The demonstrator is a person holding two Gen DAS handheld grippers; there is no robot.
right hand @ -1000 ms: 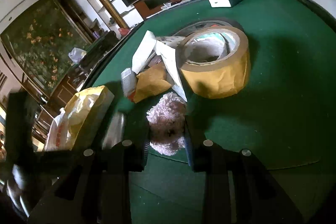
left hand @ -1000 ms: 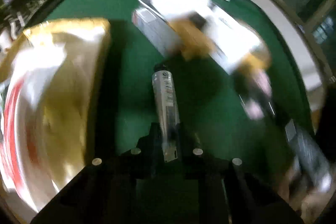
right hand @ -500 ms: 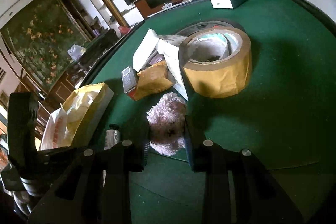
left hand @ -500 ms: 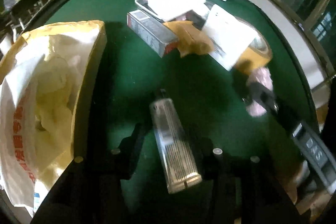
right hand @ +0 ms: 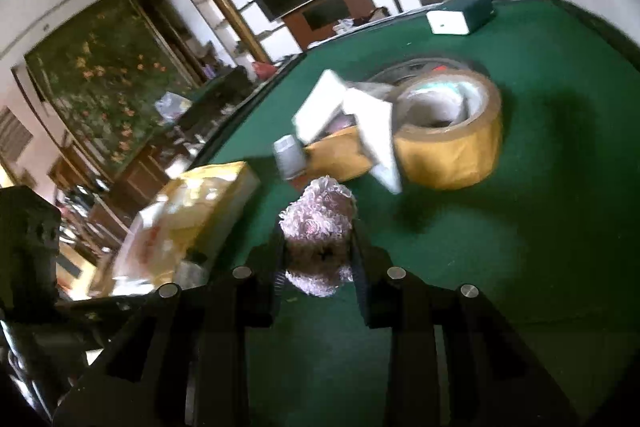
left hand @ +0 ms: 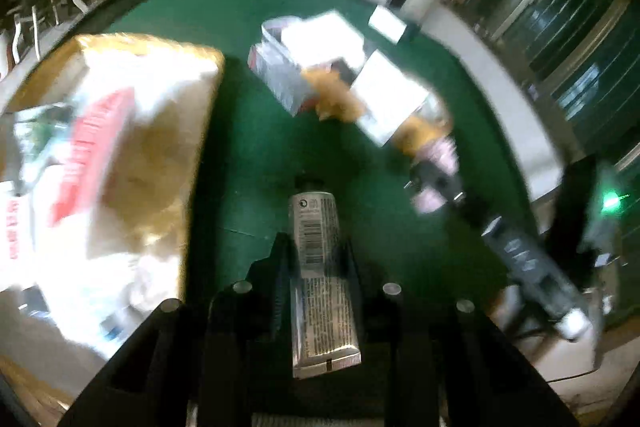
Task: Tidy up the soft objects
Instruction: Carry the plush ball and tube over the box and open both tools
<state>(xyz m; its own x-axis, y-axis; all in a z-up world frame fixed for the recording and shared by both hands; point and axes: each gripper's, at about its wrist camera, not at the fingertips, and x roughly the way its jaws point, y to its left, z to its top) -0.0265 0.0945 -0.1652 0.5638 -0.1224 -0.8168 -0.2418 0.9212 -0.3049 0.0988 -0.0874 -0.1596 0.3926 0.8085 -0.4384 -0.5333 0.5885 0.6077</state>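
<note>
My left gripper (left hand: 314, 247) is shut on a silver squeeze tube (left hand: 318, 259) with a black cap, held above the green table. My right gripper (right hand: 318, 247) is shut on a fluffy pink soft toy (right hand: 318, 227), also above the table; it shows blurred in the left wrist view (left hand: 436, 171). An open yellow and white bag (left hand: 108, 155) lies to the left of the tube, and in the right wrist view (right hand: 192, 215) left of the toy.
A big roll of brown tape (right hand: 452, 135) stands mid-table beside white boxes (right hand: 348, 115), a brown pouch (right hand: 336, 155) and a small grey carton (right hand: 290, 157). A dark green box (right hand: 460, 15) lies at the far edge. The table edge (left hand: 492, 75) curves on the right.
Both grippers have lifted with their loads. The left gripper has closed on the tube and moved; the view is blurred with motion. The bag now looks closer in the right wrist view.
</note>
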